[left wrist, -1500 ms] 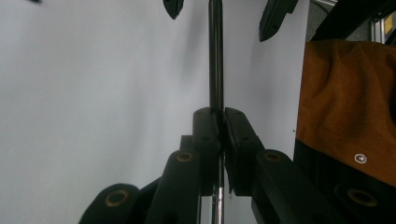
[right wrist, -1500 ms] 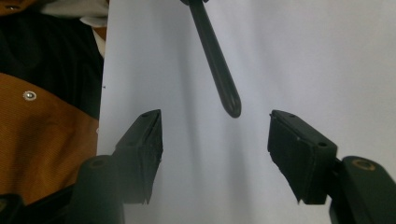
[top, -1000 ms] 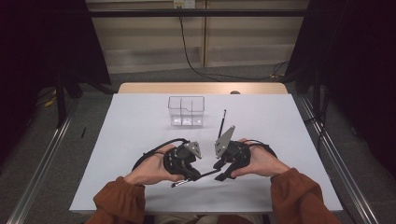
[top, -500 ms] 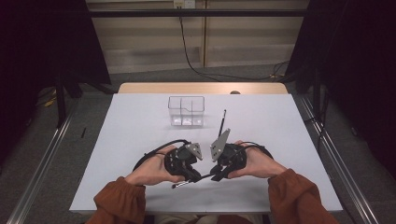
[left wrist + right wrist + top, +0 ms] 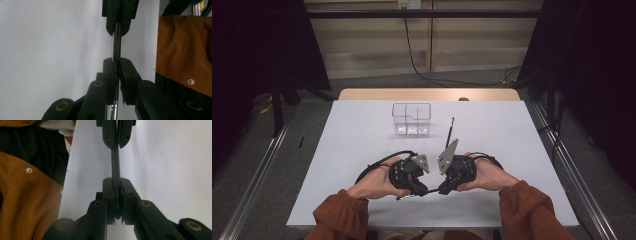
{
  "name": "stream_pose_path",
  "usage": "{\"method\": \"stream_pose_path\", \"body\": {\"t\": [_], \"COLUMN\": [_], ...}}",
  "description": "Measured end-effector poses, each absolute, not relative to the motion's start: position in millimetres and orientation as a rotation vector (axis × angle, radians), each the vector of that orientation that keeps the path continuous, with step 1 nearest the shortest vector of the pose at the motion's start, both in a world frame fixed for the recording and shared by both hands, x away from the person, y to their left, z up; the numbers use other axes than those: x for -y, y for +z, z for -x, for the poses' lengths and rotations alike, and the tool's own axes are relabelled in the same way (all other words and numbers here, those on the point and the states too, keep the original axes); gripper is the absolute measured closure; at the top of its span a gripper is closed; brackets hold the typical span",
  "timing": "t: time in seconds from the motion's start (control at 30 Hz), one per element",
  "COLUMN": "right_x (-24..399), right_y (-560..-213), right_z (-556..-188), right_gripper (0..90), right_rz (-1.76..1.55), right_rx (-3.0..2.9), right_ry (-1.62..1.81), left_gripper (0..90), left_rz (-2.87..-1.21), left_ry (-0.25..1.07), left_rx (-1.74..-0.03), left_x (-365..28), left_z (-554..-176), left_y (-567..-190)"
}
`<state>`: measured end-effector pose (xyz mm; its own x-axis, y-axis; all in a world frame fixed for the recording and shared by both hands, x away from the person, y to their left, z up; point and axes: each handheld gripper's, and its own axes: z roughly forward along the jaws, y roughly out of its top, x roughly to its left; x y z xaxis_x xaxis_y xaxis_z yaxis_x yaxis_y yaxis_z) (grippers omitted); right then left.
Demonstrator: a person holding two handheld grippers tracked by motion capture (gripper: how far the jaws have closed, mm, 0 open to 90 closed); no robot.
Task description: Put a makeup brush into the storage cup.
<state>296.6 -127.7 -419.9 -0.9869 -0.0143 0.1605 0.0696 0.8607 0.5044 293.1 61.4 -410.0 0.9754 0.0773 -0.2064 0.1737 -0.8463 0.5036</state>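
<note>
From above, the left gripper [image 5: 412,181] and right gripper [image 5: 451,181] meet low over the white surface [image 5: 337,150], sharing a thin dark rod [image 5: 432,191]. Left gripper view: fingers [image 5: 110,75] clamp the rod [image 5: 116,47]. Right gripper view: its fingers [image 5: 109,195], having just closed, pinch it too. Best keep both hands level before one lets go.

The white tabletop [image 5: 352,150] is evenly and brightly lit from above, while the room at the frame's upper left and right sinks into darkness. Shadows under the hands are soft. In both gripper views the near black parts are blurred and the tabletop glares pale.
</note>
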Motion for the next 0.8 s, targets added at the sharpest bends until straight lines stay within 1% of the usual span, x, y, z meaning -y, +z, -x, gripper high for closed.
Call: {"method": "stream_pose_path", "body": {"t": [0.23, 0.33, 0.47, 0.53, 0.57, 0.63, 0.7, 0.77, 0.8], "right_x": [130.2, 130.6, 132.7, 134.5, 135.2, 137.0, 138.4, 139.4, 139.7], "right_y": [-419.3, -418.6, -416.6, -416.1, -416.1, -414.8, -413.8, -412.4, -412.3], "right_z": [-298.0, -298.4, -298.9, -300.0, -300.3, -300.6, -300.9, -300.2, -300.4], "right_gripper": [83.8, 83.9, 83.8, 83.8, 83.8, 83.9, 83.9, 83.8, 83.9], "right_rz": [0.065, 0.069, 0.096, 0.105, 0.107, 0.128, 0.136, 0.151, 0.149], "right_rx": [2.878, 2.882, 2.883, 2.886, 2.885, 2.890, 2.892, 2.892, 2.892], "right_ry": [-0.810, -0.830, -0.836, -0.852, -0.858, -0.860, -0.871, -0.867, -0.875], "left_gripper": [81.5, 78.3, 71.9, 66.0, 64.2, 55.2, 52.3, 43.9, 43.5], "left_rz": [-2.537, -2.516, -2.466, -2.458, -2.451, -2.427, -2.412, -2.399, -2.381], "left_ry": [-0.236, -0.220, -0.196, -0.158, -0.161, -0.148, -0.142, -0.131, -0.131], "left_rx": [-0.232, -0.245, -0.266, -0.285, -0.286, -0.310, -0.325, -0.346, -0.360], "left_x": [-63.1, -64.8, -68.0, -69.7, -70.9, -72.9, -75.1, -76.8, -77.8], "left_z": [-296.5, -297.5, -299.3, -299.5, -300.3, -301.5, -303.2, -304.3, -304.1], "left_y": [-410.8, -410.0, -409.1, -408.3, -407.9, -407.2, -406.6, -405.9, -406.0]}}
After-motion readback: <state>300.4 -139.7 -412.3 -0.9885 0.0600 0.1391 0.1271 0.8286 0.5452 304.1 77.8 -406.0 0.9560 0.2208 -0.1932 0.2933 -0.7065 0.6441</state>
